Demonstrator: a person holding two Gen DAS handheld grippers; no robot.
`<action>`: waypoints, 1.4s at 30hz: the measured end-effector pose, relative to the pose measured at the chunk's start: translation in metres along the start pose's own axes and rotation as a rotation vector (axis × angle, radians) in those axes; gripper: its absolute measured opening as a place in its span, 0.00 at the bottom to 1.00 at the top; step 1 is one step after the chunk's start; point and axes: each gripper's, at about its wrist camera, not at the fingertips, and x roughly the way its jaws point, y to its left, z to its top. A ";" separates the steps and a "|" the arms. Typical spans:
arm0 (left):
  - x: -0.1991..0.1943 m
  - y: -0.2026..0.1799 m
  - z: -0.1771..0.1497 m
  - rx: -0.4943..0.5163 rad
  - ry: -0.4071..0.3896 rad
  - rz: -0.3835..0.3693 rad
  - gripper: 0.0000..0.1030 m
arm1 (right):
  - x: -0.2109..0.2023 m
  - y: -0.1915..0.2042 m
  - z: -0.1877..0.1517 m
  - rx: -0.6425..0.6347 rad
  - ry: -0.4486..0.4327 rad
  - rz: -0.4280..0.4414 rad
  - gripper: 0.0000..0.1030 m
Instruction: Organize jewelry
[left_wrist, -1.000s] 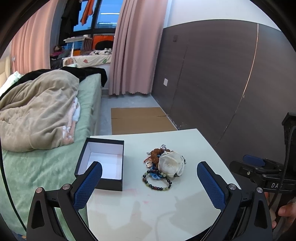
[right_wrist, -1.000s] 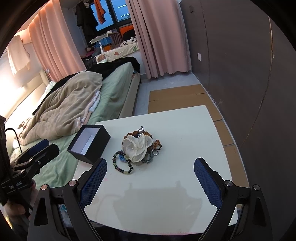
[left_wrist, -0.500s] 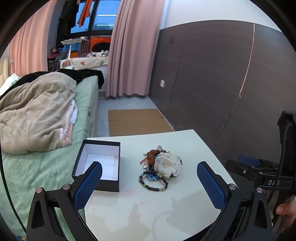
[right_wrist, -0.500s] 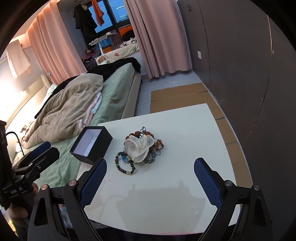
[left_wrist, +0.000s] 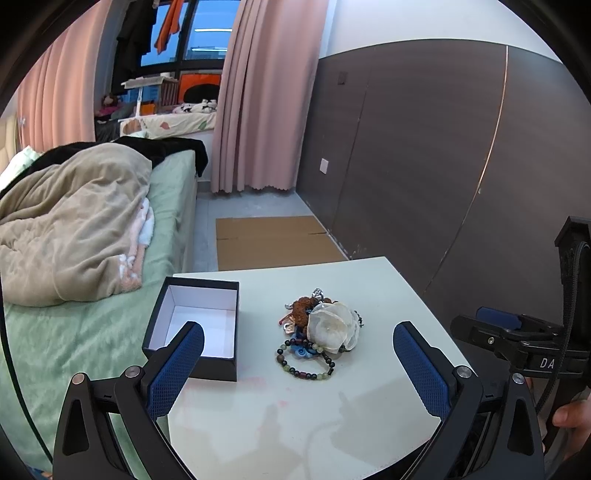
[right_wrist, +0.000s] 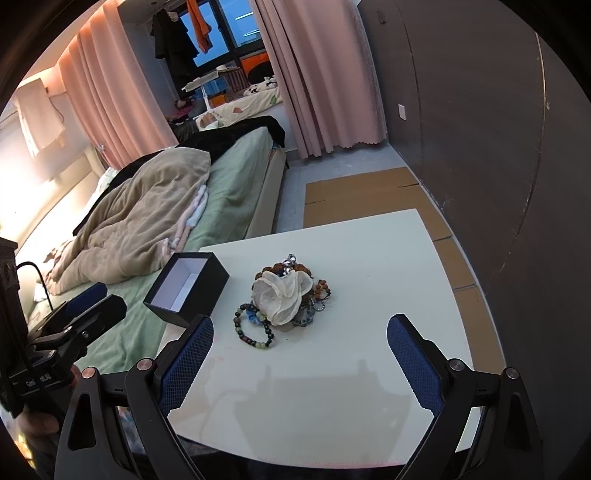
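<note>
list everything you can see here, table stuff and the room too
table: 1, white, in front of both grippers
box: 1, black outside, white inside, open and empty, on the table's left side
fabric flower: 1, cream, on top of the jewelry pile
bead bracelet: 1, dark and pale green beads, near edge of the pile
brown beads: 1 cluster, far side of the pile
bed: 1, green sheet, left of the table
blanket: 1, beige, rumpled on the bed
curtains: pink, by the window
cardboard: flat, brown, on the floor
left gripper: open, blue pads
right gripper: open, blue pads
</note>
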 end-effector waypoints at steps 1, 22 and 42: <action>0.000 0.000 0.000 0.001 0.002 0.000 0.99 | 0.000 0.000 0.000 0.001 0.000 0.000 0.93; 0.001 -0.001 0.000 0.010 0.004 0.006 0.99 | 0.000 -0.004 0.002 -0.024 -0.002 -0.042 0.93; 0.074 -0.022 -0.001 0.060 0.161 -0.007 0.68 | 0.016 -0.064 0.012 0.160 0.045 -0.073 0.93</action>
